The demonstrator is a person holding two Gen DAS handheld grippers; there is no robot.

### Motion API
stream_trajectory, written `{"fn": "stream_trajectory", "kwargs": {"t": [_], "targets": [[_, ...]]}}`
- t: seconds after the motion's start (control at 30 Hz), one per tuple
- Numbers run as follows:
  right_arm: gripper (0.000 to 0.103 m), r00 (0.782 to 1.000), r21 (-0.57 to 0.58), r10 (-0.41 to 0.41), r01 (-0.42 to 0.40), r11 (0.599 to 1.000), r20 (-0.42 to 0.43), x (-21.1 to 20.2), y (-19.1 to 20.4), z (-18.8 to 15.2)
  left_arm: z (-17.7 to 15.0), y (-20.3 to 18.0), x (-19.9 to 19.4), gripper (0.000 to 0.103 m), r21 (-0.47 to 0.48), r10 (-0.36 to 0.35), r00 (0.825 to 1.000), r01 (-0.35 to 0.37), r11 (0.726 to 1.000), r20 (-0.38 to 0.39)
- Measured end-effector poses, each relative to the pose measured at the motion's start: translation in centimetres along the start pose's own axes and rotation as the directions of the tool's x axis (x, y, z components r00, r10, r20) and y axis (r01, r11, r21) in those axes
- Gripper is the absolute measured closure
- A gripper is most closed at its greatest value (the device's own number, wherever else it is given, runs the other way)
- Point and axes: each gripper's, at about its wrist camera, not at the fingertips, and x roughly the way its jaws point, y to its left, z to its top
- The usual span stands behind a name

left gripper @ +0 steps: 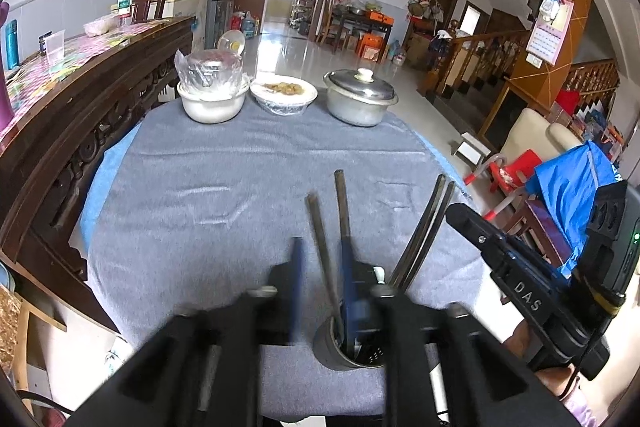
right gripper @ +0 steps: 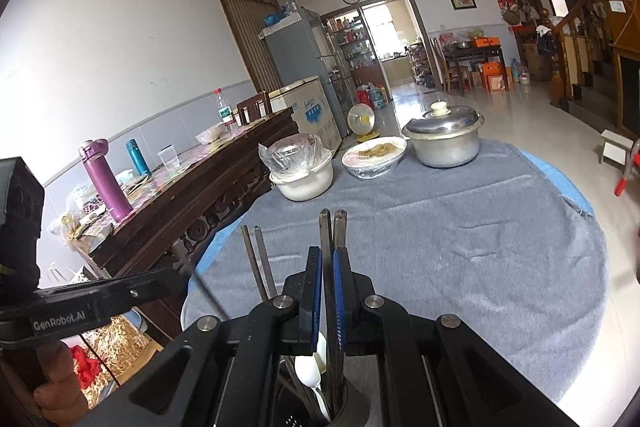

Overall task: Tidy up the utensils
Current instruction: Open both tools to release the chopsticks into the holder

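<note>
Metal utensil holder (left gripper: 346, 349) sits at the near edge of the round table (left gripper: 240, 187), grey cloth over it. Already in it: one chopstick pair (left gripper: 424, 231) leaning right, a white spoon (right gripper: 308, 367), and a loose pair (left gripper: 332, 239) standing between the left tool's fingers. Left tool (left gripper: 324, 279) is unclenched over the holder; its pads are blurred and not pressing on those sticks, so they look let go and dropped into the cup. Right tool (right gripper: 327, 301) is clenched tight on another chopstick pair (right gripper: 333, 235), sticks upright, tips already down inside the holder mouth

Step in hand, my read: seat both pairs in the holder. To do it well: lift the left tool straight up and away so its fingers don't drag the freed sticks or tip the cup. Right tool should lower until the tips are well inside, then release, not drop from height. Holder is light and near the table edge, so sideways nudges are the risk. Keep the two tools from bumping, they are just beside each other

Far side of the table: lidded pot (left gripper: 360, 99), covered dish (left gripper: 284, 93), white bowl (left gripper: 212, 99), all well apart from the work
</note>
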Motion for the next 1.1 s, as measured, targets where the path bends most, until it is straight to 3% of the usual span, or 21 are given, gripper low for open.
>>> {"fn": "stream_trajectory", "kwargs": {"t": [0.07, 0.13, 0.23, 0.4, 0.63, 0.87, 1.1], "targets": [[0.096, 1.0, 0.009, -0.003, 0.003, 1.0, -0.009, 0.1, -0.1, 0.0, -0.1, 0.1, 0.0, 0.054, 0.002, 0.018, 1.0, -0.018, 1.0, 0.008], [0.095, 1.0, 0.017, -0.002, 0.003, 1.0, -0.016, 0.1, -0.3, 0.0, -0.1, 0.1, 0.0, 0.054, 0.009, 0.032, 0.999, -0.032, 0.999, 0.012], [0.093, 1.0, 0.028, -0.003, 0.004, 1.0, -0.021, 0.1, -0.4, 0.0, -0.2, 0.3, 0.1, 0.039, 0.007, 0.053, 0.999, -0.053, 0.999, 0.007], [0.068, 1.0, 0.046, -0.016, 0.017, 0.999, -0.013, 0.0, -0.8, -0.1, -0.5, 0.5, 0.6, 0.029, 0.018, 0.135, 0.991, -0.135, 0.991, 0.007], [0.068, 0.999, 0.054, -0.042, 0.043, 0.998, -0.012, -0.4, -1.3, -0.3, -1.0, 1.1, 1.5, 0.026, 0.02, 0.251, 0.968, -0.251, 0.968, -0.006], [0.068, 0.998, 0.044, -0.052, 0.053, 0.998, -0.025, -0.6, -1.2, -0.8, -1.7, 1.5, 1.5, 0.016, 0.023, 0.313, 0.95, -0.313, 0.95, 0.005], [0.068, 0.997, 0.036, -0.058, 0.059, 0.998, -0.046, -0.8, -1.1, -1.5, -2.1, 2.0, 2.0, 0.015, 0.016, 0.392, 0.92, -0.392, 0.92, 0.004]]}}
